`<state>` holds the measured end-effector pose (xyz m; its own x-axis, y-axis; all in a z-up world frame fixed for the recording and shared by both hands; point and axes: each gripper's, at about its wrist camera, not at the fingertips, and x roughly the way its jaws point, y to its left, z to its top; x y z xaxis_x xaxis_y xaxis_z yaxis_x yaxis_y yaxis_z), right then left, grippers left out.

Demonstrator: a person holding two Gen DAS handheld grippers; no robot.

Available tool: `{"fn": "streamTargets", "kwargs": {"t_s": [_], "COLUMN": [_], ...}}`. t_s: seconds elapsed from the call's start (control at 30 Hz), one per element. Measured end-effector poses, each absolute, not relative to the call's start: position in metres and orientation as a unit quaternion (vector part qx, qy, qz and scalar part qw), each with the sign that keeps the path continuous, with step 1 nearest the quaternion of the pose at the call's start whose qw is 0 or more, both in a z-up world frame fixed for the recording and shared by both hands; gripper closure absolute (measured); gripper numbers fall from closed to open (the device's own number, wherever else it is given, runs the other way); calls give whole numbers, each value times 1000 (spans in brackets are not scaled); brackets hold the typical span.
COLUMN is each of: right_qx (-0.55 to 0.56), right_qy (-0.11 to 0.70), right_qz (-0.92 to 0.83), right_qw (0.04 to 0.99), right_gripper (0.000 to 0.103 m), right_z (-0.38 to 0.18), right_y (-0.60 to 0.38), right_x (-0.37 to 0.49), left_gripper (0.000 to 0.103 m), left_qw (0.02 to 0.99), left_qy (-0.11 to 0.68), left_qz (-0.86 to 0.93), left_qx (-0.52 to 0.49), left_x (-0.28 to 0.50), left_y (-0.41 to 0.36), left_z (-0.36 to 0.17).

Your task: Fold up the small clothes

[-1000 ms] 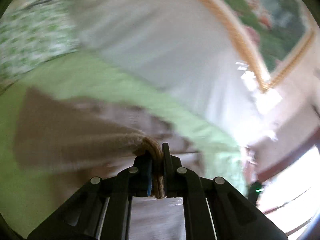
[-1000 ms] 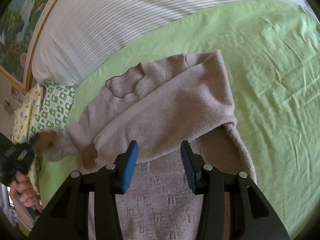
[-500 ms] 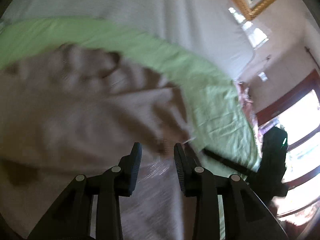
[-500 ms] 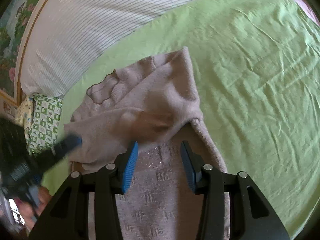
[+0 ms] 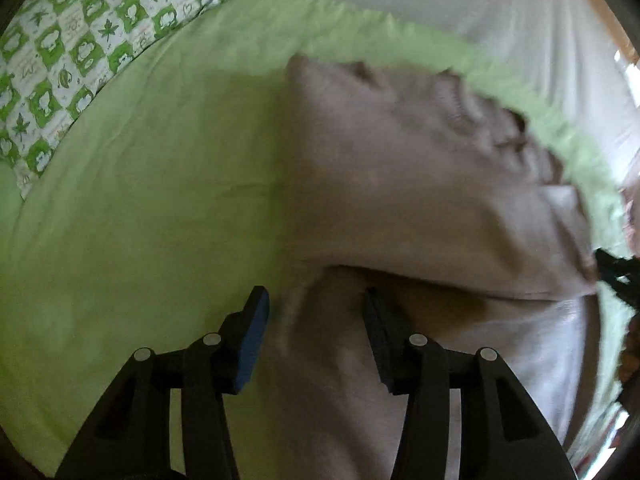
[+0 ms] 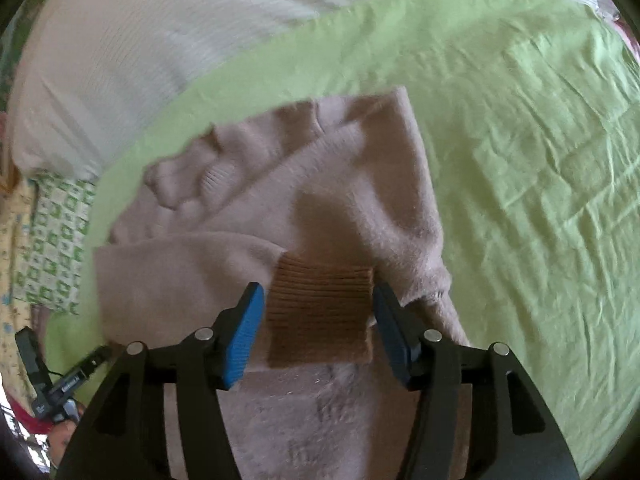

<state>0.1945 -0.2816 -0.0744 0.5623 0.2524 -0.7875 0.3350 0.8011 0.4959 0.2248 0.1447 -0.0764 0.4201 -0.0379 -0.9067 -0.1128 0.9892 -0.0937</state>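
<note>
Mauve sweater [image 6: 360, 200] lies on green bed sheet [image 6: 540, 160], sleeves folded across. Our left tool [image 5: 314, 320] and right tool [image 6: 318, 312] just widened, gripping nothing; brown cuff [image 6: 320, 316] between right jaws.

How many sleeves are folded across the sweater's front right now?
2: one sleeve runs down from the right shoulder, the other sleeve crosses from the left, its brown cuff between the right gripper's open jaws.

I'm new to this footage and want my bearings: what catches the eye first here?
A fuzzy mauve sweater lies partly folded in the middle of a bright green bedsheet, one sleeve laid across its body. That sleeve's brown ribbed cuff sits right between the open fingers of the right gripper. At the sheet's far edge lie a white striped pillow and a green checked cushion.
</note>
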Motion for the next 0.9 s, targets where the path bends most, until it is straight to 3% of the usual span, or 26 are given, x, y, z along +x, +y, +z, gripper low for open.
{"fn": "streamTargets", "kwargs": {"t_s": [0.13,0.17,0.23,0.27,0.3,0.4,0.53,0.63,0.9], "right_qx": [294,287,280,280,276,272,289,258,269], "right_qy": [498,499,497,495,491,453,339,302,423], "right_qz": [-7,-2,5,14,19,51,129,120,60], "right_qw": [815,818,822,823,826,847,886,910,863], "right_gripper": [46,53,77,88,91,93,93,93,94], "right_z": [-90,-90,-85,-82,-76,-40,41,75,-39], "right_y": [-270,-268,-265,-264,-263,-260,-265,-281,-309], "right_x": [208,209,208,209,209,208,192,178,189], "left_gripper": [54,53,54,59,70,84,88,88,88], "left_qw": [844,846,851,853,856,863,872,872,869], "left_qy": [534,530,520,516,509,489,464,465,471], "left_qz": [33,41,60,69,79,97,105,93,88], "left_qx": [-44,-38,-34,-36,-43,-86,-116,-123,-118], "left_x": [239,242,249,251,250,246,227,225,230], "left_y": [139,139,139,139,140,145,151,150,137], "left_z": [-86,-86,-86,-85,-81,-75,-59,-59,-66]}}
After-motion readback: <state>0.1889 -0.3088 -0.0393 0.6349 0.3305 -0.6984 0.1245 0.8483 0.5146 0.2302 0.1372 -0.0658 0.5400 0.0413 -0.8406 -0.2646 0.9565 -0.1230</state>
